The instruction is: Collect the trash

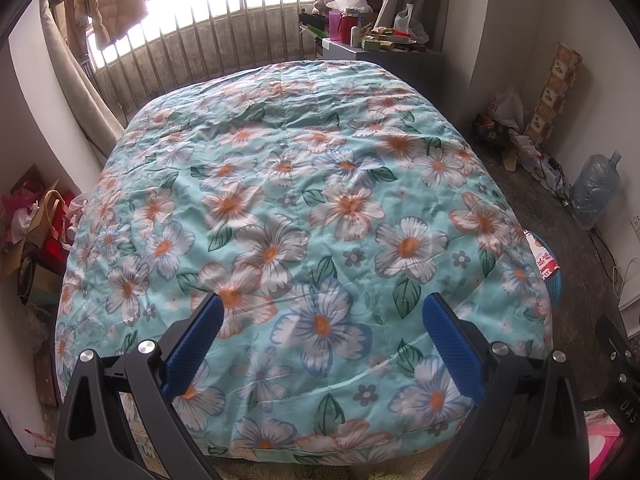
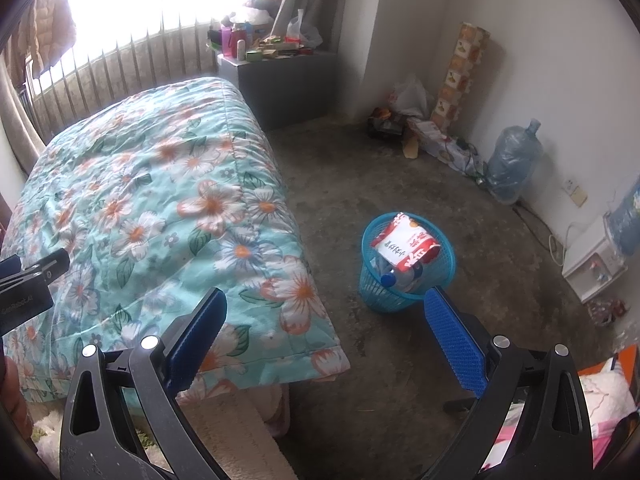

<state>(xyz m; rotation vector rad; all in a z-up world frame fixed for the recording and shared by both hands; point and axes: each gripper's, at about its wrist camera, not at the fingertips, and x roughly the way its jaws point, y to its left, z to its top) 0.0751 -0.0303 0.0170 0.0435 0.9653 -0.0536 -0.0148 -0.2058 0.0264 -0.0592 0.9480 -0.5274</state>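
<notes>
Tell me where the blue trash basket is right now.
In the right wrist view, the blue mesh trash basket stands on the bare concrete floor just right of the floral-quilted bed, holding a red-and-white package.

Basket [image 2: 406, 280] right of bed [image 2: 160, 208]

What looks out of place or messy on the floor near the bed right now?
The blue mesh plastic wastebasket is overfilled: a red-and-white crumpled wrapper sticks up above its rim. Bags and packaging clutter the far wall corner. Nothing looks spilled.
</notes>
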